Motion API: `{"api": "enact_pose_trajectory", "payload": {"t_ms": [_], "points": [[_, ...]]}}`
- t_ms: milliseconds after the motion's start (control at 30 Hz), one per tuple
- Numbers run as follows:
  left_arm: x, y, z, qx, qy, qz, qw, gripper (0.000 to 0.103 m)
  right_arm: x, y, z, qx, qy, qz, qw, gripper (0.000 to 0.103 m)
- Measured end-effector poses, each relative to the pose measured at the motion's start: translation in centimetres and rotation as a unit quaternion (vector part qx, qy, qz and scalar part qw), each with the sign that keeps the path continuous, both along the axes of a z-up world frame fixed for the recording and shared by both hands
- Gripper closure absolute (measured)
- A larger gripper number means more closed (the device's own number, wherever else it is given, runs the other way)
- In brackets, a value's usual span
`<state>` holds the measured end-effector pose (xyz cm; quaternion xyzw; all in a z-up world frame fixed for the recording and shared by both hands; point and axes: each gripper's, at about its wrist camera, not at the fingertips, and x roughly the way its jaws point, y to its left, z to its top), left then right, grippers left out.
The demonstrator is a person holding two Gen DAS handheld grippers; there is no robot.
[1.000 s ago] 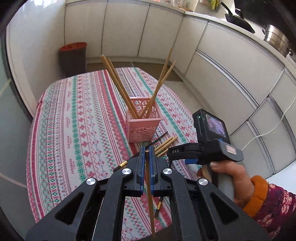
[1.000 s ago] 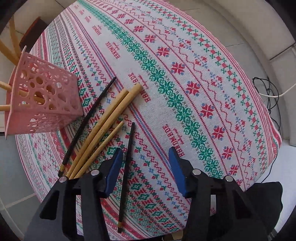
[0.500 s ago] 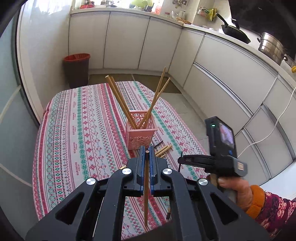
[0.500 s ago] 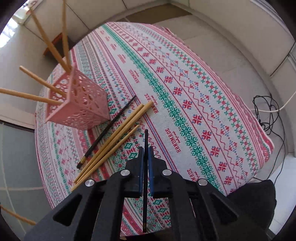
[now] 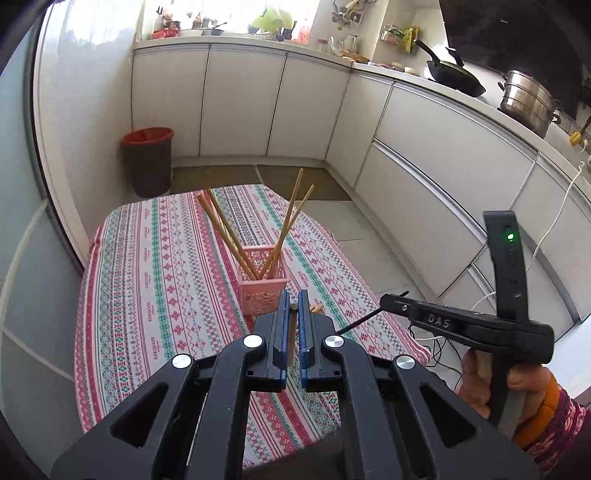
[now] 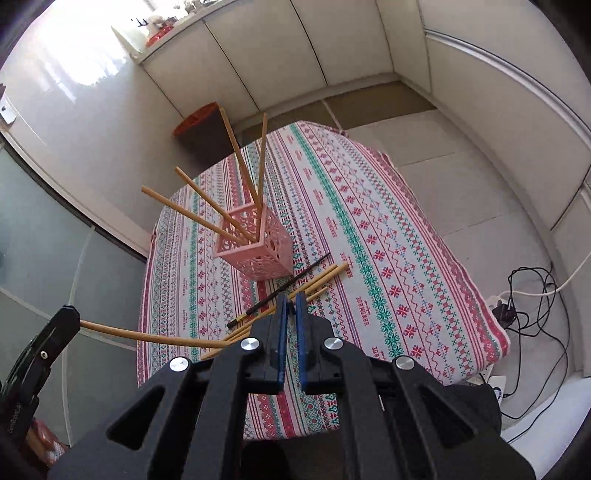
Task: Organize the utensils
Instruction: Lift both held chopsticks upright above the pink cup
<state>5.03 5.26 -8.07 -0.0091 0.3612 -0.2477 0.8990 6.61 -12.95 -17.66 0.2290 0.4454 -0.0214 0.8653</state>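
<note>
- Here, the left gripper (image 5: 294, 308) is holding a wooden chopstick (image 6: 147, 336) between narrow jaws, above the tabletop (image 5: 155, 266).
- The pink basket (image 6: 255, 247) is standing mid-tabletop, carrying four chopsticks (image 6: 201, 195).
- Loose chopsticks (image 6: 317, 282) are lying just beside it.
- The right gripper (image 6: 291, 301) is pinching a black chopstick (image 5: 360, 321), jaws nearly closed.

I see bright daylight pouring from the window (image 5: 229, 14), blowing out to white glare on the wall (image 6: 77, 62). Both views bend strongly at their dark corners; the cabinets (image 5: 240, 103) stay fairly sharp.
</note>
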Motion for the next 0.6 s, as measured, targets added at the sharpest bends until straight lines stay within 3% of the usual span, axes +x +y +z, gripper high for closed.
{"api": "enact_pose_trajectory", "payload": {"t_ms": [367, 600], "points": [[1.7, -0.3, 5.4, 0.004, -0.045, 0.008, 0.999, 0.1, 1.5, -2.0, 8.7, 0.022, -0.067, 0.004, 0.998, 0.098], [3.7, -0.4, 9.6, -0.014, -0.089, 0.02, 0.9957, 0.1, 3.7, -1.7, 12.2, 0.001, -0.096, 0.011, 0.995, 0.098]]}}
